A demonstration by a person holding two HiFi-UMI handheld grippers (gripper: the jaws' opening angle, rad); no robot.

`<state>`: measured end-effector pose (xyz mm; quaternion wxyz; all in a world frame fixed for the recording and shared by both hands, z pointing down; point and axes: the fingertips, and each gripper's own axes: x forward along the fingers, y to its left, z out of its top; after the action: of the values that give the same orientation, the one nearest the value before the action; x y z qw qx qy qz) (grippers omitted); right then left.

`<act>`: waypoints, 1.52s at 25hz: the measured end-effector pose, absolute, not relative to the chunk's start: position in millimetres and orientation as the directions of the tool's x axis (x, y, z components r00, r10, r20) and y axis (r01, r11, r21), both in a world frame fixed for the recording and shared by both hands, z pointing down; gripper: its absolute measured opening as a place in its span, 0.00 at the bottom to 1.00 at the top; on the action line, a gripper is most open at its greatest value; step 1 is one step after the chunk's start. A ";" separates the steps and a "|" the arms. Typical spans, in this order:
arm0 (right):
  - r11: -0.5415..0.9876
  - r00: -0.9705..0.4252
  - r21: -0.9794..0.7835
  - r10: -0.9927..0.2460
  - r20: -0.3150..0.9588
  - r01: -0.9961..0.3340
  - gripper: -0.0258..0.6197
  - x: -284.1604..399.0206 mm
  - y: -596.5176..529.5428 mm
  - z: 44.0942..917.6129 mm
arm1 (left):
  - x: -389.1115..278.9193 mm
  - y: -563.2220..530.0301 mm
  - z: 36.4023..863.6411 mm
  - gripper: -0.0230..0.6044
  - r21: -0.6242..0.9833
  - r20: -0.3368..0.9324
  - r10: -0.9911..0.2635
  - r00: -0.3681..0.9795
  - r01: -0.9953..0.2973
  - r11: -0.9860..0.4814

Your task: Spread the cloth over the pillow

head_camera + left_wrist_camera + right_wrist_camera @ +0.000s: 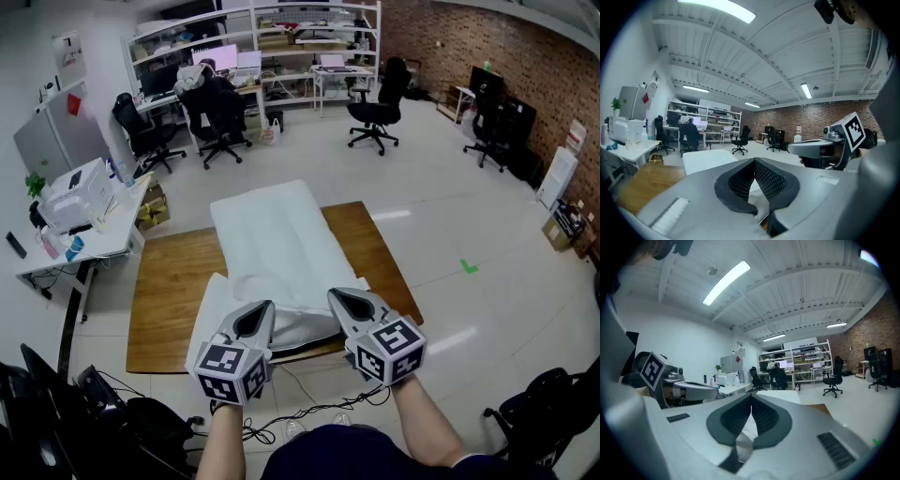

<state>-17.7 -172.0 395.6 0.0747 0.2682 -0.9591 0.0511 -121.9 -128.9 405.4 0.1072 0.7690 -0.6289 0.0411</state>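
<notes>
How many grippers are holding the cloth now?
2: left gripper on the near left edge of the cloth, right gripper on its near right edge. None hidden.

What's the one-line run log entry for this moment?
left gripper: shut on cloth, near edge | right gripper: shut on cloth, near edge | cloth: lying lengthwise across wooden table

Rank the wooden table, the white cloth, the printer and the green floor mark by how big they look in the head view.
1. wooden table: widest outline, though partly covered.
2. white cloth.
3. printer: it stands farther from the camera, so this ranks only how it looks.
4. green floor mark: smallest.
</notes>
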 end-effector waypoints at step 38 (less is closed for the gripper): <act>0.646 -0.639 -0.073 -0.722 0.264 -0.760 0.05 12.2 -176.0 438.8 | -261.0 -223.4 558.4 0.04 0.151 0.459 -0.868 0.190 -0.979 -0.134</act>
<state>12.2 -176.0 438.8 0.1061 0.4114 -0.9008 0.0891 -261.0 -223.4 558.4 0.2122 0.7416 -0.6227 0.1312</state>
